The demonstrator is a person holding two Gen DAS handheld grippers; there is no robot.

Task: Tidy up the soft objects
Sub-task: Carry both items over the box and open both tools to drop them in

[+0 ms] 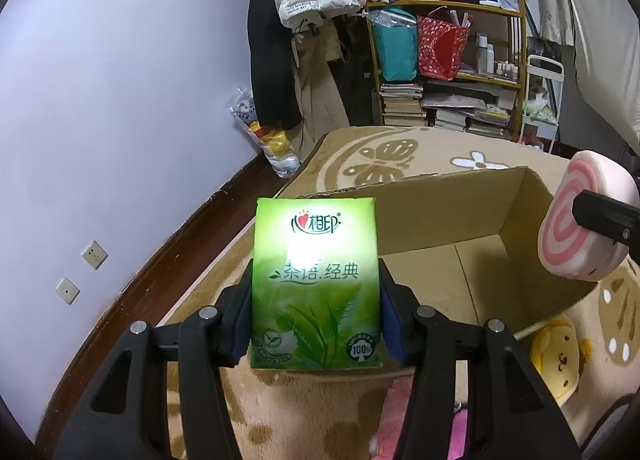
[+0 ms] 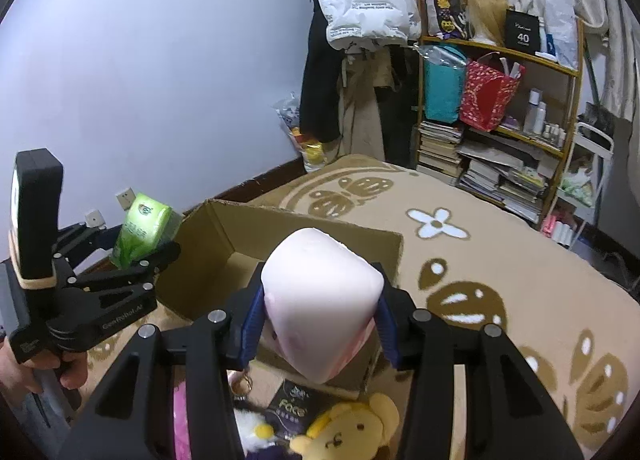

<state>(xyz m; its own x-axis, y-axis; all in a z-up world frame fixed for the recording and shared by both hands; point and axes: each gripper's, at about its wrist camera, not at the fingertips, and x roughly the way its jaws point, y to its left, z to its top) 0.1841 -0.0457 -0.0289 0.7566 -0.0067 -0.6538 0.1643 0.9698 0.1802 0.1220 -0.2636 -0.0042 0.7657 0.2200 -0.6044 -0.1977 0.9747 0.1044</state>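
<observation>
Clutter around the wooden shelf (image 2: 496, 108)

A red gift bag (image 2: 486, 96) sits on it beside a teal bag (image 2: 442, 90); stacked books (image 2: 438, 150) lie below, a white puffer jacket (image 2: 366, 0) hangs left.

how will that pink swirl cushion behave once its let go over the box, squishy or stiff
Probably squishy: the pink swirl cushion bulges around the right gripper's blue pads, which dent its sides. It looks light for its bulk, held up by its lower part alone. Its round, thick shape may tip or roll inside the cardboard box.
</observation>
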